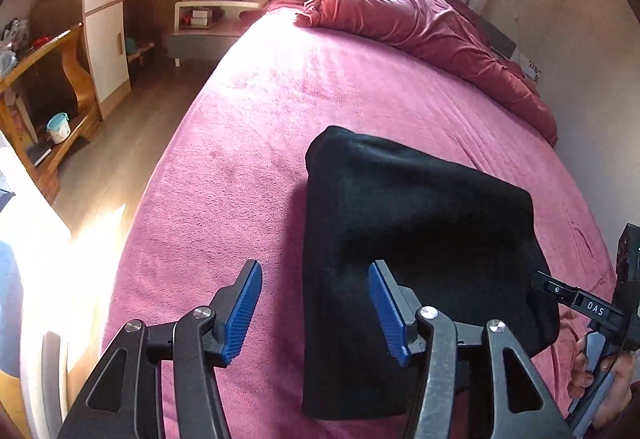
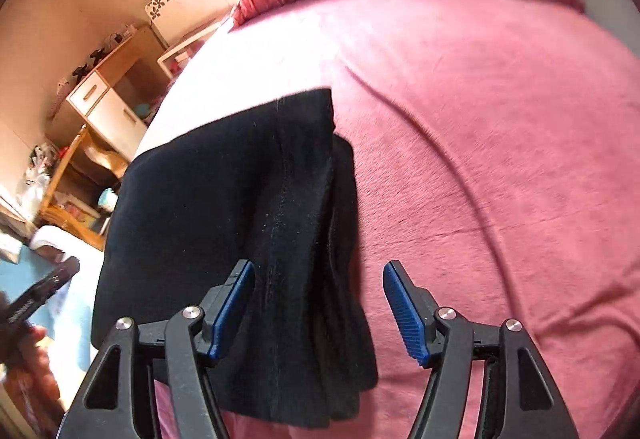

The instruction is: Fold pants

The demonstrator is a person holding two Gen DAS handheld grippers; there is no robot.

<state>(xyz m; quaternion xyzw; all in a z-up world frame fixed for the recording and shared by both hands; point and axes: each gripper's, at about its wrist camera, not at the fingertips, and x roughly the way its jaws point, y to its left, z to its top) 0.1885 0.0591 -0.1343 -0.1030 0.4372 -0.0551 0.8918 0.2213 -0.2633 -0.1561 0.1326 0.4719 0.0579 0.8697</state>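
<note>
folded black pants on the pink bed, both grippers released

we see the black pants (image 1: 416, 259) lying folded into a compact stack on the pink bedspread (image 1: 240, 143), near the bed's edge closest to us. in the right wrist view the pants (image 2: 240, 223) show several layers along their right side, with a seam running lengthwise down the top layer.

our left gripper (image 1: 316, 313) hovers over the pants' left edge, its blue-padded fingers (image 1: 244, 313) spread apart and pressing on nothing; one pad sits over the bedspread, the other over the black cloth. our right gripper (image 2: 320, 313) is likewise released, its fingers (image 2: 408, 313) wide apart; the layered edge of the pants lies in the gap below them, but neither pad clamps it.

at the right rim of the left wrist view, the right gripper's body (image 1: 592, 307) appears with a hand (image 1: 600, 379) on its handle. a rumpled red duvet (image 1: 432, 35) lies along the far side of the bed. beyond the bed stand a white nightstand (image 1: 208, 23) and a wooden desk (image 1: 60, 79) on the wood floor (image 1: 132, 135).
</note>
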